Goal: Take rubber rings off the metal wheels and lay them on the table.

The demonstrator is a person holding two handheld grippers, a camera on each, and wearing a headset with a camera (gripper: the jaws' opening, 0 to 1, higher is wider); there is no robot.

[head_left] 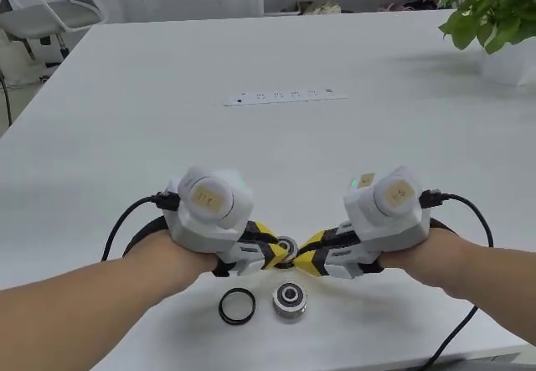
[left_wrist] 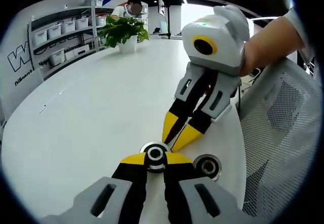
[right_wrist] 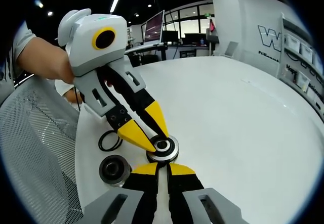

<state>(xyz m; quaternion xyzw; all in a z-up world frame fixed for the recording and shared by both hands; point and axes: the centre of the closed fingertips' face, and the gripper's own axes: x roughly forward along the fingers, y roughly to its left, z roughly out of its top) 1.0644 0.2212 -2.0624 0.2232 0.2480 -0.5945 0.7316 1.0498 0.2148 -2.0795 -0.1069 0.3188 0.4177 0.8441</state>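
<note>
A metal wheel (head_left: 286, 249) with a black rubber ring on its rim is held between both grippers just above the white table (head_left: 276, 153). My left gripper (head_left: 275, 254) (left_wrist: 155, 159) is shut on the wheel (left_wrist: 155, 154). From the other side my right gripper (head_left: 303, 259) (right_wrist: 163, 168) has its yellow tips pinched at the wheel's rim (right_wrist: 163, 148), on the rubber ring. In front of them a loose black ring (head_left: 237, 306) (right_wrist: 110, 140) lies flat beside a bare metal wheel (head_left: 290, 299) (left_wrist: 207, 166) (right_wrist: 114, 169).
The table's front edge is close below the loose parts. A flush socket strip (head_left: 285, 96) sits mid-table and a potted plant (head_left: 490, 11) at the far right. A mesh chair (left_wrist: 283, 133) stands by the near edge, an office chair (head_left: 50, 11) far left.
</note>
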